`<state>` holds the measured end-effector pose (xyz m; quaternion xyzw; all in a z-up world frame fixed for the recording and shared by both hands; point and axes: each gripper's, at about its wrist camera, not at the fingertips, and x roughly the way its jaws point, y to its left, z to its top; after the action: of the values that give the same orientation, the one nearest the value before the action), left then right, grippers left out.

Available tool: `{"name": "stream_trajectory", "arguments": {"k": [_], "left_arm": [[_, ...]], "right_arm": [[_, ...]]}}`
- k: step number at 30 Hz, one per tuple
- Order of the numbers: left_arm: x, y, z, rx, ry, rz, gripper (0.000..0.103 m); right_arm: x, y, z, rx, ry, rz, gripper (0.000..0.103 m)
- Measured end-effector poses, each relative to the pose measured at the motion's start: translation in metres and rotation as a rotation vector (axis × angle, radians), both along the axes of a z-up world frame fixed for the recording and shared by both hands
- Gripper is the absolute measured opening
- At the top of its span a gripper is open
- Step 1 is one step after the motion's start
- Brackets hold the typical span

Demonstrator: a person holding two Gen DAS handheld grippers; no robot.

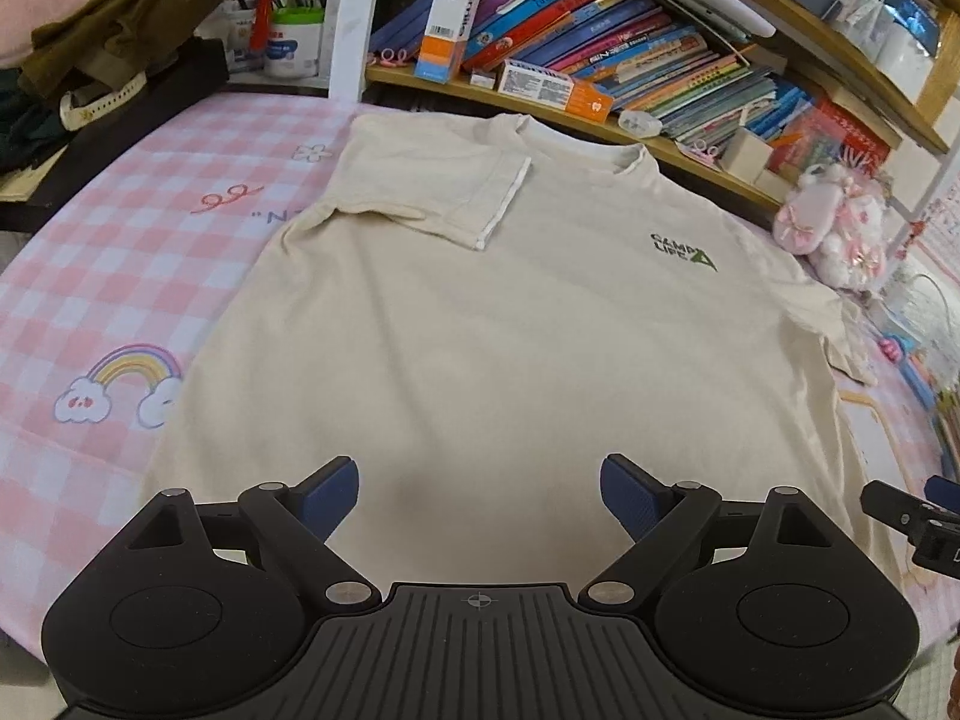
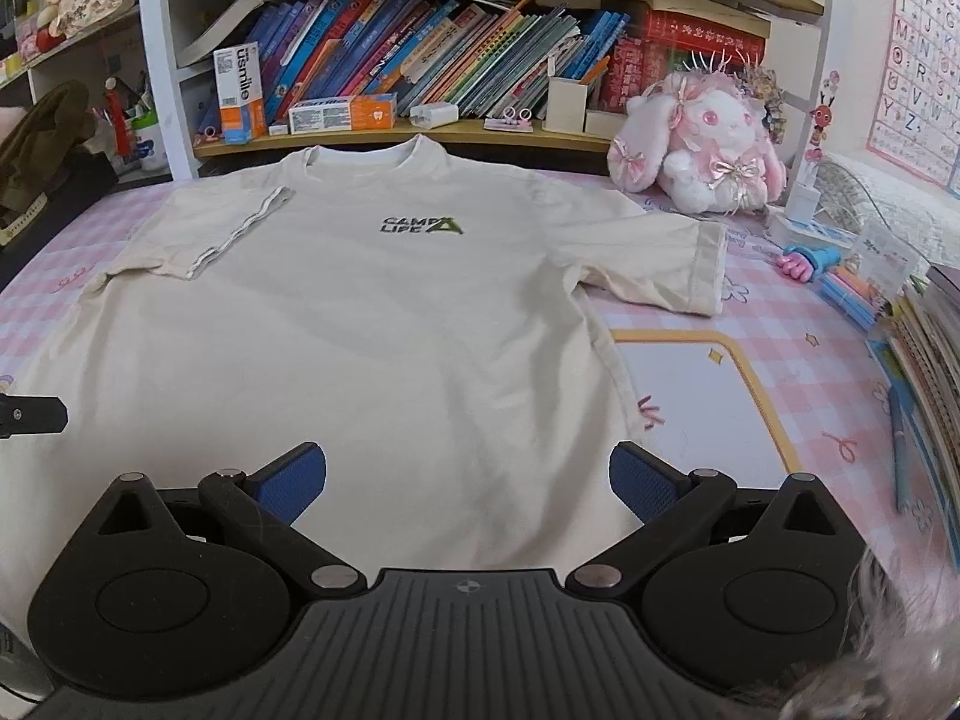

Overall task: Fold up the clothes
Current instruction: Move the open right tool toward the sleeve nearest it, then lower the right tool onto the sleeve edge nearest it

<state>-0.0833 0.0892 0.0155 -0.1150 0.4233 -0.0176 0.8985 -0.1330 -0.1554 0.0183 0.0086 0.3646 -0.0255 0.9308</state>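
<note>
the cream short-sleeved cotton t-shirt [image 2: 372,324] lay flat, front up, on the pink checked tablecloth [image 1: 90,276]; one sleeve [image 1: 432,192] was folded in, the other sleeve [image 2: 666,264] still spread. left gripper [image 1: 480,492] and right gripper [image 2: 468,480] hovered over the hem, both released and empty; body folds remained.

The left gripper [image 1: 480,495] hovers wide apart over a cream T-shirt [image 1: 510,330] (one sleeve [image 1: 432,192] folded inward), seemingly not touching.

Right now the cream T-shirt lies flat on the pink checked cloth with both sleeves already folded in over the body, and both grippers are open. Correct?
Not quite. Only one sleeve is folded in. The other sleeve lies spread out on the pink checked cloth, as the right wrist view shows. The cream T-shirt does lie flat, and the left gripper and right gripper are open.
</note>
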Motion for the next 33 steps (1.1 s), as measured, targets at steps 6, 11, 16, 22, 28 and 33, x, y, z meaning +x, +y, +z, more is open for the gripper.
{"name": "stream_trajectory", "arguments": {"k": [6,11,16,22,28,33], "left_arm": [[0.019,-0.046,-0.001,0.049,0.027,0.067,0.090],[0.026,-0.083,-0.006,0.090,0.060,0.097,0.090],[0.023,-0.111,-0.013,0.148,0.108,0.101,0.090],[0.014,-0.132,-0.015,0.268,0.128,0.097,0.090],[0.010,-0.141,-0.018,0.313,0.173,0.110,0.090],[0.011,-0.148,-0.020,0.334,0.193,0.107,0.090]], "right_arm": [[0.032,-0.058,0.000,0.056,-0.010,0.008,0.102],[0.059,-0.109,-0.008,0.123,0.015,0.001,0.101],[0.081,-0.152,-0.019,0.202,0.025,0.000,0.083],[0.101,-0.192,-0.043,0.305,0.067,-0.056,0.062],[0.112,-0.209,-0.053,0.363,0.055,-0.068,0.061],[0.119,-0.212,-0.054,0.370,0.047,-0.054,0.061]]}}
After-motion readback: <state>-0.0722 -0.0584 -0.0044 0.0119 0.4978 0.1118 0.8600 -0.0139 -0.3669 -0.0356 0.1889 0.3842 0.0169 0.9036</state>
